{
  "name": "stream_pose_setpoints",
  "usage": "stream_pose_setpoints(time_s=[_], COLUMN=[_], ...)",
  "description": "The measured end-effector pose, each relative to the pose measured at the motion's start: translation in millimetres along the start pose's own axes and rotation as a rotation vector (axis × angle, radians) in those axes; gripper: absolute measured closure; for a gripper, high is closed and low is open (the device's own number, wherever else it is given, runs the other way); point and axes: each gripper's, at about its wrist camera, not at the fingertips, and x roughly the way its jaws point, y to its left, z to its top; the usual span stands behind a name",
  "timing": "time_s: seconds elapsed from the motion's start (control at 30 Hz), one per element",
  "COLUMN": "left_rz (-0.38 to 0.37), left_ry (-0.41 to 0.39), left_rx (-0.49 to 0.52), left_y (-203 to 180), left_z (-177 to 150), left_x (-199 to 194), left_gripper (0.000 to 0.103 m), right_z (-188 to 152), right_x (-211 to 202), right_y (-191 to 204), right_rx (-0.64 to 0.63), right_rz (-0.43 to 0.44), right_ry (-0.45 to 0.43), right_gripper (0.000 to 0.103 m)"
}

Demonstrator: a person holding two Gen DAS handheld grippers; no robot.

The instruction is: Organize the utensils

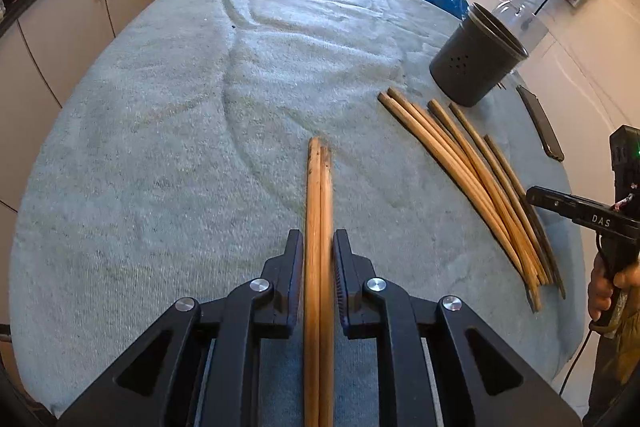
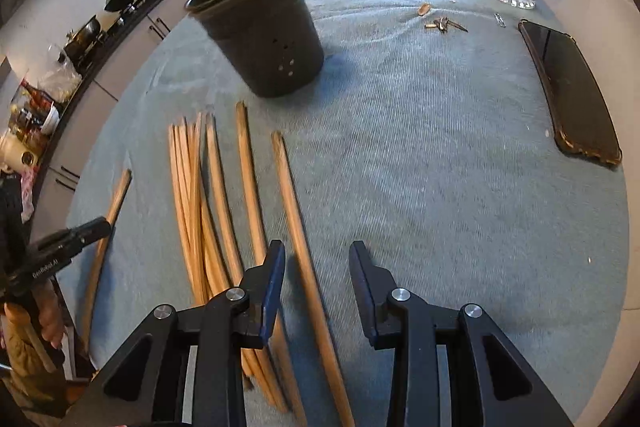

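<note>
Barely started tbh: left gripper [image 1: 318,255] is clamped on two chopsticks [image 1: 319,195], right gripper [image 2: 318,259] hangs apart over the loose pile [image 2: 208,207], black holder [image 2: 260,31] looks empty.

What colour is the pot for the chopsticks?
Black, with little holes; the pot shows best in the right wrist view.

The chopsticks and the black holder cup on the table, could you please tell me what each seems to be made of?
Chopsticks: most likely bamboo or wood, unpainted tan with a matte finish, lengthwise grain and darker worn ends.
Black holder cup: probably moulded plastic, matte dark surface, thin rolled rim and small punched holes in the wall.
</note>
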Motion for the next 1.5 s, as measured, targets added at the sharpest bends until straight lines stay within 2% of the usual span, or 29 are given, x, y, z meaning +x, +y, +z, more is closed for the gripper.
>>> stream_pose_setpoints(time_s=[0.1,0.2,0.3,0.4,0.53,0.63,1.1,1.27,1.4,1.5], left_rz=[-0.021,-0.081,-0.068,-0.093,-0.028,-0.033,-0.194,-0.143,-0.166,-0.131], left_ry=[-0.005,-0.029,-0.045,-0.052,-0.039,-0.046,-0.071,-0.069,-0.065,-0.071], left_rx=[-0.006,-0.038,-0.022,0.006,0.074,0.075,-0.054,-0.014,-0.028,-0.018], left_y=[3.3,12.2,12.9,7.4,-2.2,-2.3,30.0,21.0,27.1,30.4], left_z=[1.7,1.6,0.6,-1.7,-3.7,-3.8,-12.0,-11.6,-12.4,-14.0], left_x=[0.2,-4.6,-5.7,-6.0,-0.3,-0.1,-2.6,-4.5,-4.3,-6.1], left_gripper=[0.089,0.089,0.089,0.089,0.089,0.089,0.089,0.089,0.091,0.095], right_z=[4.5,6.4,6.6,4.9,0.9,0.5,-3.5,-3.7,-4.7,-6.2], right_x=[2.9,4.6,4.4,3.0,-0.2,-0.9,-1.3,0.0,0.1,-0.3], right_y=[0.6,2.4,1.0,-0.8,-3.8,-3.2,-2.5,1.3,-0.7,-3.2], right_rx=[0.001,0.0,-0.003,-0.006,-0.015,-0.017,-0.035,-0.046,-0.038,-0.037], right_rz=[0.0,0.007,0.016,0.017,0.01,0.007,0.015,0.005,0.016,0.024], right_ry=[-0.006,-0.012,-0.016,-0.022,-0.029,-0.031,-0.048,-0.052,-0.056,-0.059], right_gripper=[0.068,0.068,0.068,0.068,0.068,0.068,0.067,0.066,0.066,0.066])
